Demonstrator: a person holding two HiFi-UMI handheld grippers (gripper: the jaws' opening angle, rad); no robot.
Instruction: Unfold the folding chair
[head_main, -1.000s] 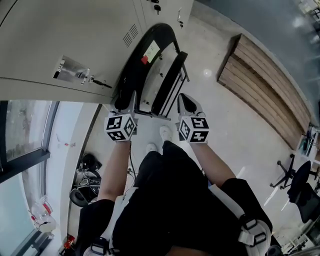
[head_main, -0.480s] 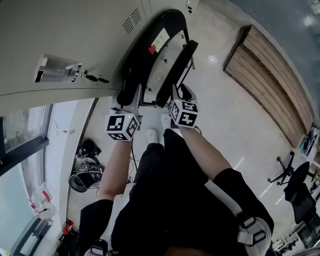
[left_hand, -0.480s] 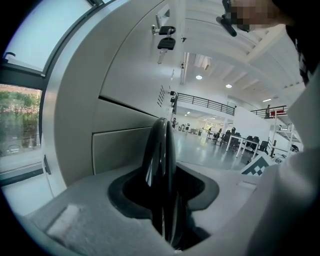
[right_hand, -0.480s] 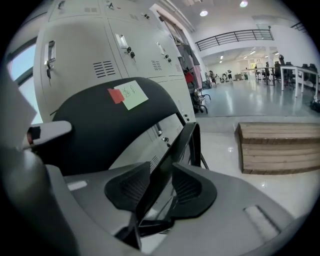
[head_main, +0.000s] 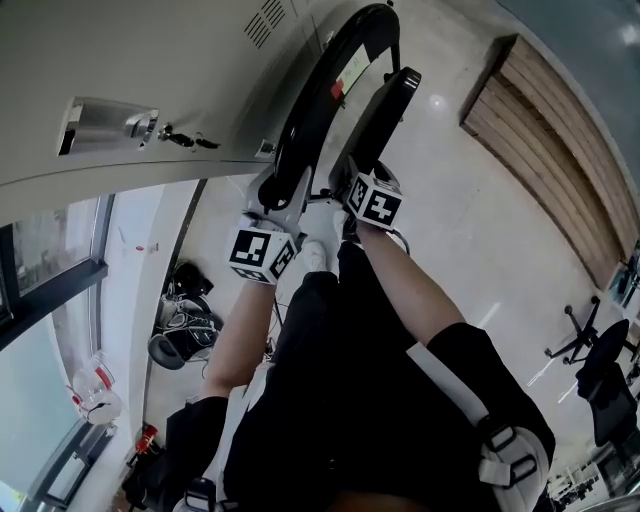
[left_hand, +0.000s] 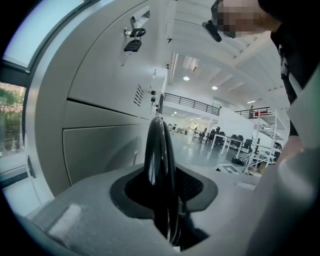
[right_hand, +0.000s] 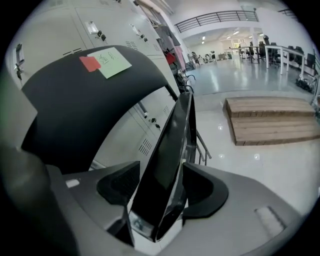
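The black folding chair stands folded against the grey lockers, its curved backrest (head_main: 320, 110) on the locker side and its seat panel (head_main: 378, 115) in front. My left gripper (head_main: 287, 185) is at the backrest's lower rim (left_hand: 159, 150). The rim runs upright between the pads, a little space shows on both sides, and the jaws (left_hand: 162, 185) are closing. My right gripper (head_main: 348, 185) is at the seat's lower edge. Its jaws (right_hand: 162, 192) are opening wide, with the seat panel (right_hand: 172, 150) slanting between them. A green note and a red tag (right_hand: 107, 61) are stuck on the backrest.
Grey lockers (head_main: 120, 60) with key locks rise right behind the chair. A low wooden platform (head_main: 560, 150) lies at the right. Bags and gear (head_main: 180, 320) sit on the floor by the window at the left. An office chair (head_main: 600, 370) stands far right. My white shoes (head_main: 318, 250) are just below the grippers.
The right gripper dropped from beside the chair to the seat's lower edge and went from shut to wide open round it. The left gripper shifted a little along the backrest rim.
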